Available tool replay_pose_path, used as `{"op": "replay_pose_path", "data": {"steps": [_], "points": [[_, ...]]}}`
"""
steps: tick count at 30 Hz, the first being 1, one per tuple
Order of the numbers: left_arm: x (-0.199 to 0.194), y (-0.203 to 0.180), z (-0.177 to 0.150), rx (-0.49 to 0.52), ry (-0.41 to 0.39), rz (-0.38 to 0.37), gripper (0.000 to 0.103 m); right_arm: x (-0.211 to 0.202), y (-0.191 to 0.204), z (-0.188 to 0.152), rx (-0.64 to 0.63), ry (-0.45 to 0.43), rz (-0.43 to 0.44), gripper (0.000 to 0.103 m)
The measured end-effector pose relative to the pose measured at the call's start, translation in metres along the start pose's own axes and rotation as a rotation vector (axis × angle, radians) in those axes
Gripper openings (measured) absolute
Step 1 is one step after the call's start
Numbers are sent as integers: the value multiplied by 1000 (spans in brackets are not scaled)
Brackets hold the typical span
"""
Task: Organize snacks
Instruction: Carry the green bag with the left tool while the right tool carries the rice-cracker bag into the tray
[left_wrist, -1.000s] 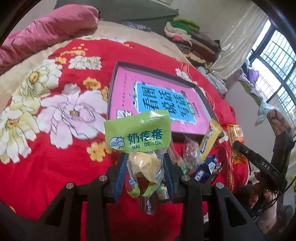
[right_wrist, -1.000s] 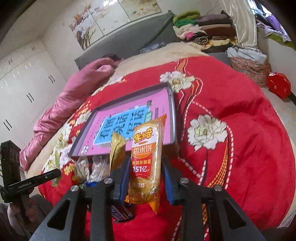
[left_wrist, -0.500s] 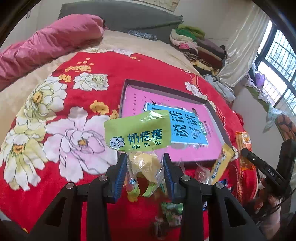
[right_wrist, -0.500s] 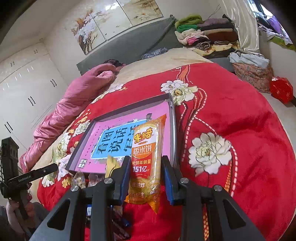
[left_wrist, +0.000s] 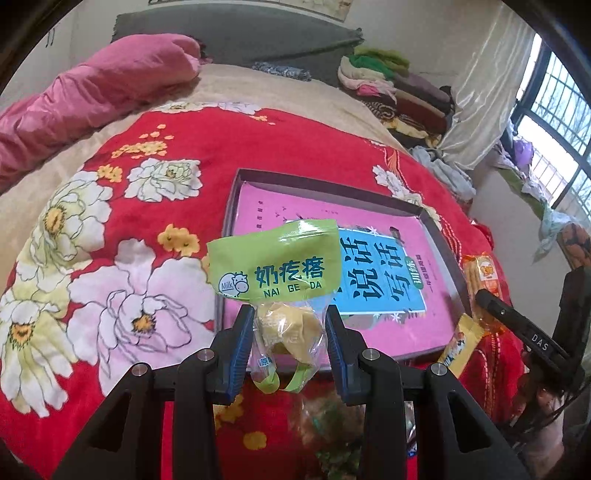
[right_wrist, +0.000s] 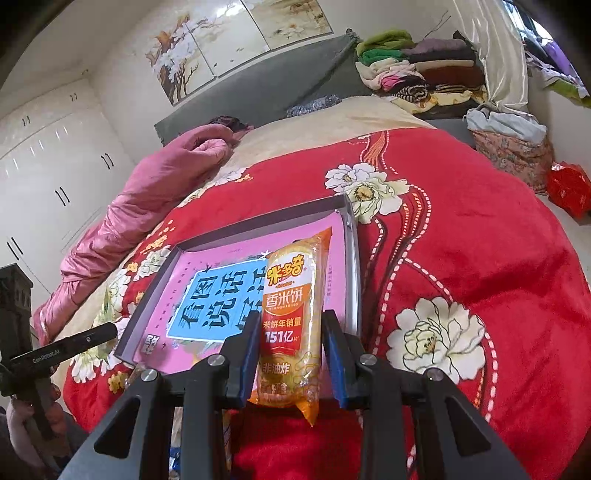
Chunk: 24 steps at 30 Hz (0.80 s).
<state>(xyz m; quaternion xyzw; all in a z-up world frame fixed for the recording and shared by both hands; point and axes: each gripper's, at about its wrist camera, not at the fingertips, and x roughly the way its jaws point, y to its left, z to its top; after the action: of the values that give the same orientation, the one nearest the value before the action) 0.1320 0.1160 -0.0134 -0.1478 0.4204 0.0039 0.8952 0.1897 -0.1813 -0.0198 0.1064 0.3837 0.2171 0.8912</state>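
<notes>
Both tongs grip snacks: left gripper (left_wrist: 289, 334) a milk-curd bag (left_wrist: 275, 269), right gripper (right_wrist: 291, 349) a rice-cracker pack (right_wrist: 291, 321). Neither lies in the tray (left_wrist: 441, 240) yet; other packets (left_wrist: 461, 341) remain outside.

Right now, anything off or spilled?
Nothing spilled or torn. Left gripper holds the green bag, right gripper the rice cracker pack. The box holds only a pink book; loose snacks lie outside its near edge.

Box lid (left_wrist: 439, 254) on blanket (left_wrist: 110, 221), loose snacks (left_wrist: 460, 341) just beside.
</notes>
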Motion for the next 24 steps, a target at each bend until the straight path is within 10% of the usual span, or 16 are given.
{"op": "replay_pose_path", "data": {"steps": [24], "points": [[51, -28, 5, 105, 54, 98, 39, 28, -2, 0, -16, 71, -25, 33]]}}
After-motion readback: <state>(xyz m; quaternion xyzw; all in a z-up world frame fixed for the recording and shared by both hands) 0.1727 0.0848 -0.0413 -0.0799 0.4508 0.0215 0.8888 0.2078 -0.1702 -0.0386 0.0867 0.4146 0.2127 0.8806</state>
